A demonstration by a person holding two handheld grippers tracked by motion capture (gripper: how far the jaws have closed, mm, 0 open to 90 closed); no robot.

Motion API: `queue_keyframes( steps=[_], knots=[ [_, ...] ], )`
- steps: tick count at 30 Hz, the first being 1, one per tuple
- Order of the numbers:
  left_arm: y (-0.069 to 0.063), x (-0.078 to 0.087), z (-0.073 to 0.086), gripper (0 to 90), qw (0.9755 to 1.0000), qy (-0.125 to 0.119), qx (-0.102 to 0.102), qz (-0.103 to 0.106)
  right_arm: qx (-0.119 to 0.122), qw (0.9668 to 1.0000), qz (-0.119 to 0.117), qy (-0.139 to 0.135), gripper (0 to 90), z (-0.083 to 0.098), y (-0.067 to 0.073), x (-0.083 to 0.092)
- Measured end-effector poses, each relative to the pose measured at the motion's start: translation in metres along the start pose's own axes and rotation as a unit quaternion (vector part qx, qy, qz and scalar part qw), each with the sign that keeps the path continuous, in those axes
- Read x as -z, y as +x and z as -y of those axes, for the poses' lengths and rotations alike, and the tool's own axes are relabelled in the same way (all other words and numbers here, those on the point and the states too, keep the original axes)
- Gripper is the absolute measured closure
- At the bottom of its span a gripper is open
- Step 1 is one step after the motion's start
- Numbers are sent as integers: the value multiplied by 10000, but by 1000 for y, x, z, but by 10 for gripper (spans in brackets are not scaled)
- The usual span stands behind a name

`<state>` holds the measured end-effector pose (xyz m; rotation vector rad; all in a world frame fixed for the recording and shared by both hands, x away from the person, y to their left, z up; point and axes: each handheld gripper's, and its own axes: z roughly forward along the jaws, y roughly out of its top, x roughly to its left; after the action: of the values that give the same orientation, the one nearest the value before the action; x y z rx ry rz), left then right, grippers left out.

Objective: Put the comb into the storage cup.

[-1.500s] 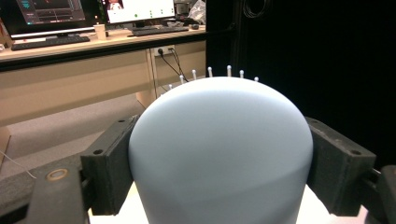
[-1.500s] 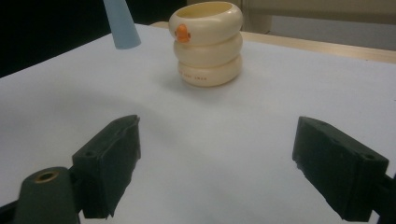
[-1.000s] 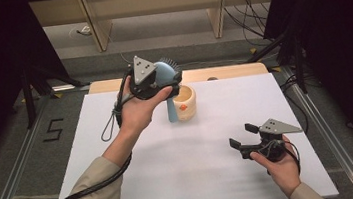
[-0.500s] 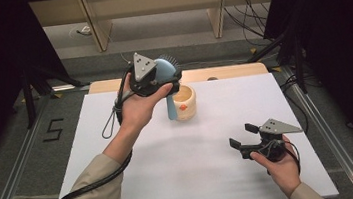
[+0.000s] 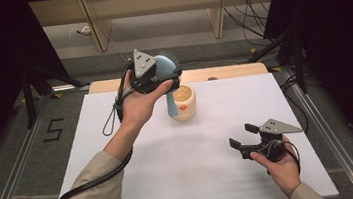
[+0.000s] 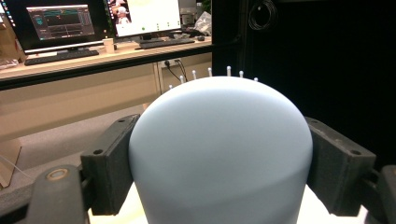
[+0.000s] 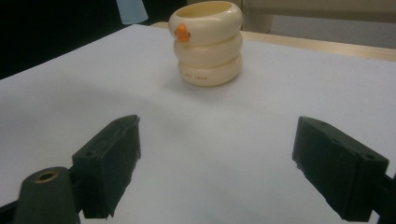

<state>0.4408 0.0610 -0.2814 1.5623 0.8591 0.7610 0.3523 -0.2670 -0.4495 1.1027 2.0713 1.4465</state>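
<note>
Over the last second almost nothing has shifted: my left hand has edged the brush a touch to the left and up, and my right has stayed parked near the front of the table.

The white table is bare apart from one cream cup, a three-ringed holder with a small orange mark on its upper ring, standing upright toward the far edge. Above and just left of it I hold the left gripper raised off the table, clamped on the pale blue hairbrush. In the left gripper view the rounded back of the head bulges between both jaws, white bristle tips peeking over the top, and the handle hangs down beside the cup. From the high view I cannot quite tell whether the handle's tip is clear of the rim or brushing its outer wall.

My guess is that the step is standing the brush in the cup. To do it well I'd carry the handle over the opening, keep it near vertical, and lower slowly so it doesn't catch the rim and tip the light cup (it looks easy to knock over).

The right gripper rests low, well apart from the cup, jaws spread wide around nothing; it could steady the cup.
</note>
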Motion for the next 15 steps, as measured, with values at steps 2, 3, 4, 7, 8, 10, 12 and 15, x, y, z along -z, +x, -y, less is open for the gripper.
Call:
queue_keyframes(
  steps=[2, 3, 4, 7, 8, 10, 12, 15],
  knots=[
    [0, 0, -1, 194, 10000, -19, -4, -6, -1, 10000, -2, 3, 161, 0, 0, 0],
    [0, 0, -2, 194, 10000, -31, -1, -14, 1, 10000, -1, 4, 161, 0, 0, 0],
    [0, -1, -3, 194, 10000, -42, 16, -18, -1, 10000, -1, 4, 161, 0, 0, 0],
    [1, -1, -5, 194, 10000, -56, -7, -42, 5, 10000, -1, 1, 161, 0, 0, 0],
    [1, -2, -5, 194, 9999, -110, -47, -65, 3, 10000, 0, 0, 161, 0, 0, 0],
    [1, -2, -6, 194, 10000, -71, 3, -56, 3, 10000, -2, -3, 162, 0, 0, 0],
    [1, -2, -6, 194, 9999, -80, 3, -66, 3, 10000, -4, -2, 161, 0, 0, 0],
    [1, -3, -6, 193, 9999, -100, 18, -80, 9, 10000, 2, -7, 161, 0, 0, 0]
  ],
)
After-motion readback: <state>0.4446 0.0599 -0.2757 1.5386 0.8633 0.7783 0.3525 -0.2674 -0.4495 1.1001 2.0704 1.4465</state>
